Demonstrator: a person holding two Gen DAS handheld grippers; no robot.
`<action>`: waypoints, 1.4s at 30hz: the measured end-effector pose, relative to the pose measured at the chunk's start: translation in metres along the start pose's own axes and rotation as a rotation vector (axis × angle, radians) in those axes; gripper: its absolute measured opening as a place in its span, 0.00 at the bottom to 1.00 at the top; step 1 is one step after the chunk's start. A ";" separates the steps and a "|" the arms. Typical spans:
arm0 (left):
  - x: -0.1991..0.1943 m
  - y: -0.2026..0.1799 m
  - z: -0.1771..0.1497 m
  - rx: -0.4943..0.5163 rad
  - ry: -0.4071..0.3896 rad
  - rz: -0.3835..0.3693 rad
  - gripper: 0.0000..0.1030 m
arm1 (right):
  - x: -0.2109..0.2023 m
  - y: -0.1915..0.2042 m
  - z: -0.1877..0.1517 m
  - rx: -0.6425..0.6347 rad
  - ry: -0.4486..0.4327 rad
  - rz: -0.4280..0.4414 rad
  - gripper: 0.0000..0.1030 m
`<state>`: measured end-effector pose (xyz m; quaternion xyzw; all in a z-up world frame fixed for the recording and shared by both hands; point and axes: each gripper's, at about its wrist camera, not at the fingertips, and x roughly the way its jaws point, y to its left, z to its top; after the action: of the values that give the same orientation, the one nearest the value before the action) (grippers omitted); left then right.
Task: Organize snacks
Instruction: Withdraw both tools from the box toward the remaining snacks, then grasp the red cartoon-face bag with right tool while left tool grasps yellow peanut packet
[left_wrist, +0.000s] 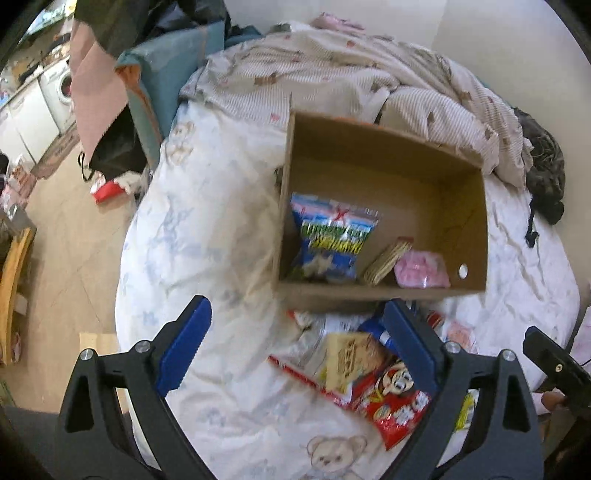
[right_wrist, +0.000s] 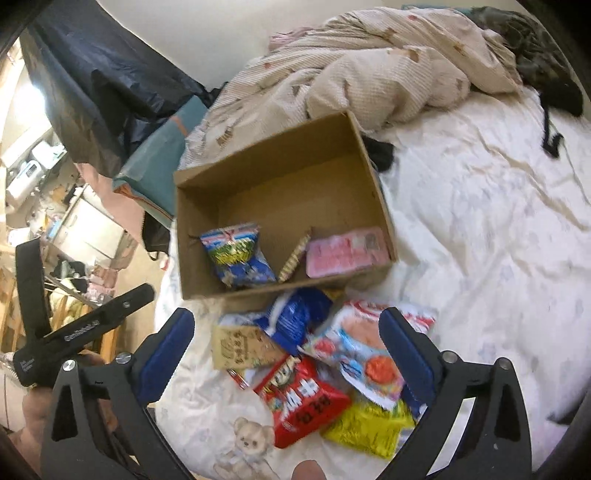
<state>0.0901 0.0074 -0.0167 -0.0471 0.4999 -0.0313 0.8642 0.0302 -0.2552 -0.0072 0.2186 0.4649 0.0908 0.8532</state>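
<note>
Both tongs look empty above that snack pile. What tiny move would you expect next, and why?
Probably the right tongs dip onto the red snack packet: they hang open right over it, it lies atop the loose pile, and the cardboard box has room.
</note>
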 end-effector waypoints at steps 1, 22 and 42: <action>0.004 0.003 -0.004 -0.018 0.024 0.010 0.90 | 0.001 -0.001 -0.003 -0.002 0.003 -0.013 0.99; 0.022 0.009 -0.030 -0.005 0.122 -0.025 0.90 | 0.030 -0.060 -0.032 0.214 0.277 0.062 0.94; 0.039 0.040 -0.031 -0.092 0.189 0.014 0.90 | 0.174 0.059 -0.096 -0.563 0.688 -0.267 0.67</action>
<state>0.0825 0.0419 -0.0703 -0.0800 0.5806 -0.0065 0.8102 0.0487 -0.1126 -0.1564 -0.1262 0.7022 0.1701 0.6798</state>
